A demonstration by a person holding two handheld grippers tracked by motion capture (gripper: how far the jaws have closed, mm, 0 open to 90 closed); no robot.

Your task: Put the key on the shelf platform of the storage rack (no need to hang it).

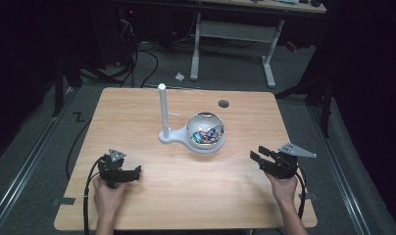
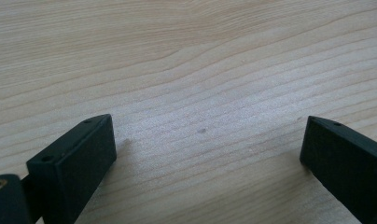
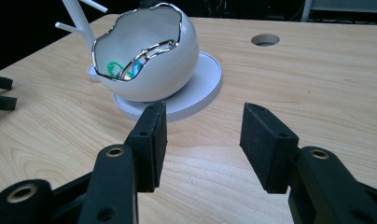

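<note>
Above the table, both the left tool and right tool sit spread, empty, near the bowl.

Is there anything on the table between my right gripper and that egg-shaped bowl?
Nothing visible. In the right gripper view, bare wood runs from the open right gripper up to the white round base under the egg-shaped bowl. The left gripper sits well off to the side, also open, on bare table.

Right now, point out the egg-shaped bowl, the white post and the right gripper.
egg-shaped bowl [image 3: 170,70], right gripper view, on its white outer wall.
white post [image 1: 162,110], high view, midway up the shaft.
right gripper [image 3: 203,140], right gripper view, midway between its open fingertips.
</note>
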